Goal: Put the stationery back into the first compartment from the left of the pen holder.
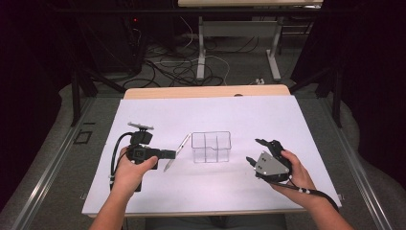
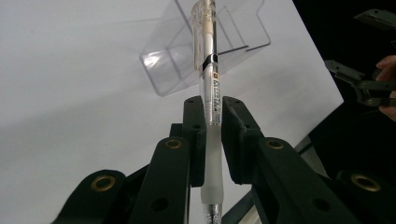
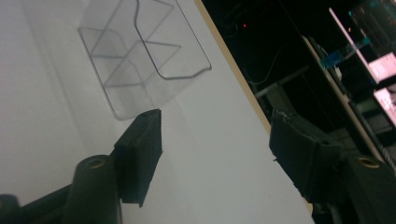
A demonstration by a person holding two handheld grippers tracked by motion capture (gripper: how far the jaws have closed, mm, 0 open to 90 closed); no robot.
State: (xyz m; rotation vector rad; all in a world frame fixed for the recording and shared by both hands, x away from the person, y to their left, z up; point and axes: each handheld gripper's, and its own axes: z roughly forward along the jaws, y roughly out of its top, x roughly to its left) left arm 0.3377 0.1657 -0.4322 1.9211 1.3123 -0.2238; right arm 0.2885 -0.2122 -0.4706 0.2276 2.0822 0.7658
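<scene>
– What is the left gripper (image 1: 168, 154) doing over there?

– It is pinching a pen (image 2: 208, 88). The 2 jaws are pressing on the pen's barrel from both sides, just above the frosted grip. In the left gripper view the pen is running straight up between them, its far end pointing toward the clear box (image 2: 187, 56).

– And where is the pen sitting compared with that box?

– In the high view the pen (image 1: 177, 152) is lying slanted just to the left of the clear box (image 1: 211, 146), near its left wall but not touching it. I cannot tell whether its lower tip is resting on the white tabletop (image 1: 158, 115).

– What about the box itself?

– It is standing upright on the tabletop, see-through, with dividers splitting it into 3 compartments. All 3 are looking bare from above.

– And the right gripper (image 1: 256, 152)?

– It is holding off to the right of the box, well apart from it, with a hand (image 1: 297, 170) wrapped around its back. Its jaws are standing spread, with nothing between them. In the right gripper view both black pads (image 3: 140, 154) are showing with white tabletop in the gap, and the box (image 3: 140, 60) is lying beyond them.

– So both grippers are flanking the box?

– Yes, 1 on each side of it.
</scene>
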